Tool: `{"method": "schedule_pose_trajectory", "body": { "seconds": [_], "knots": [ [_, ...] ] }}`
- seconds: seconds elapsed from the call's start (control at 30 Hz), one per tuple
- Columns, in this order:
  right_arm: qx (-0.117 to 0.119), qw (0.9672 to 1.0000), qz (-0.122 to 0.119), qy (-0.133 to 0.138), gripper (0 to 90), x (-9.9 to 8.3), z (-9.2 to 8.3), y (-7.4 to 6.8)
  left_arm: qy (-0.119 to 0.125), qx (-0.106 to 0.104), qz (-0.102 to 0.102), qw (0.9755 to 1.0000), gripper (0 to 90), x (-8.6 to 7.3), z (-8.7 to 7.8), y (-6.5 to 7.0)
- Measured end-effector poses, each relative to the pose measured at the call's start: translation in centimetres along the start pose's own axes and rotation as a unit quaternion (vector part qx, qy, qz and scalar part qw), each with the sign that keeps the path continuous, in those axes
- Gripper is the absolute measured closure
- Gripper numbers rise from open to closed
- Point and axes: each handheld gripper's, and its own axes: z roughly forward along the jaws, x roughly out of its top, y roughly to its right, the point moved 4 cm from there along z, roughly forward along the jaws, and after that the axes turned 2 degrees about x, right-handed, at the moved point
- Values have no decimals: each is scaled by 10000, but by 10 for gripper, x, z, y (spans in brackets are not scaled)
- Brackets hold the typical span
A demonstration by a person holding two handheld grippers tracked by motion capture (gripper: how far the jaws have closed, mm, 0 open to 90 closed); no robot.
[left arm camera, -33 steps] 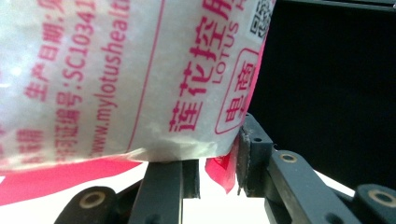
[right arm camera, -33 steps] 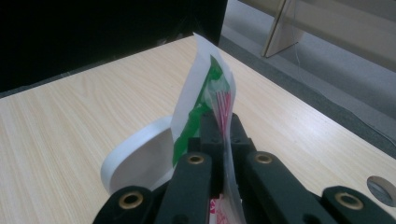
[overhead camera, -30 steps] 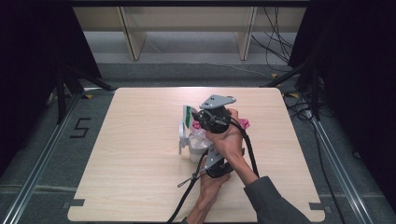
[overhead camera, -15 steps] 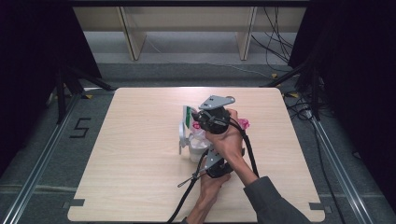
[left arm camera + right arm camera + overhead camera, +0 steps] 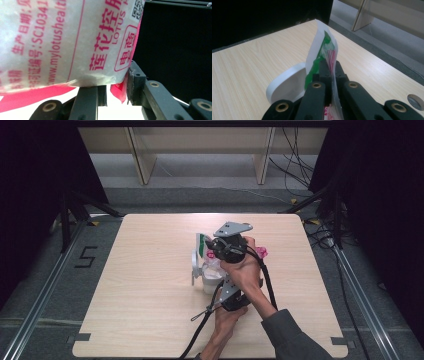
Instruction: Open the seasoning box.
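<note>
A plastic bag (image 5: 211, 270) of white grains, printed in pink, is held up over the middle of the table. In the left gripper view the bag (image 5: 62, 42) looms close, and my left gripper (image 5: 117, 87) is shut on its pink bottom seam. From the high view my left gripper (image 5: 220, 282) sits under the person's crossed right hand. My right gripper (image 5: 329, 66) is shut on the bag's thin green and pink top edge (image 5: 320, 50), which stands upright out of the jaws. From above, my right gripper (image 5: 212, 251) points left at that edge.
A white round piece (image 5: 284, 87) stands on the wooden table (image 5: 150, 295) just left of the bag, also visible from above (image 5: 194, 265). Cables trail toward the front edge. Wooden shelf legs (image 5: 140, 155) stand beyond the far edge.
</note>
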Motion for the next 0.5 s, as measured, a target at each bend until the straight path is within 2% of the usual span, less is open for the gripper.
{"method": "schedule_pose_trajectory", "body": {
  "seconds": [0.03,0.1,0.13,0.17,0.23,0.27,0.3,0.33,0.4,0.5],
  "knots": [
    [2,10000,59,-6,900,0,-1,-1,29,-7,8,10000,731,1,0,0],
    [27,10000,6,-26,900,2,-3,0,50,33,52,10000,731,1,-1,0],
    [-30,9999,-61,80,900,4,-2,0,64,29,64,10000,731,2,-1,-1],
    [28,10000,-53,29,900,5,-4,0,74,33,54,10000,732,2,-1,-1],
    [-24,10000,9,-13,900,4,-3,-2,74,3,25,10000,732,1,0,-1],
    [-21,10000,-12,-25,900,4,-1,-3,92,-4,16,10000,731,1,0,0],
    [9,9999,-146,-81,900,3,0,-2,84,2,13,10000,732,0,1,0],
    [-82,9998,-172,-38,900,2,2,-2,77,13,5,10000,732,-1,1,-1],
    [-13,10000,-54,-1,900,2,1,-1,-27,76,29,10000,732,-1,-1,-2],
    [12,10000,-85,-47,900,3,1,-2,87,2,15,10000,732,0,1,-1]
  ]
}}
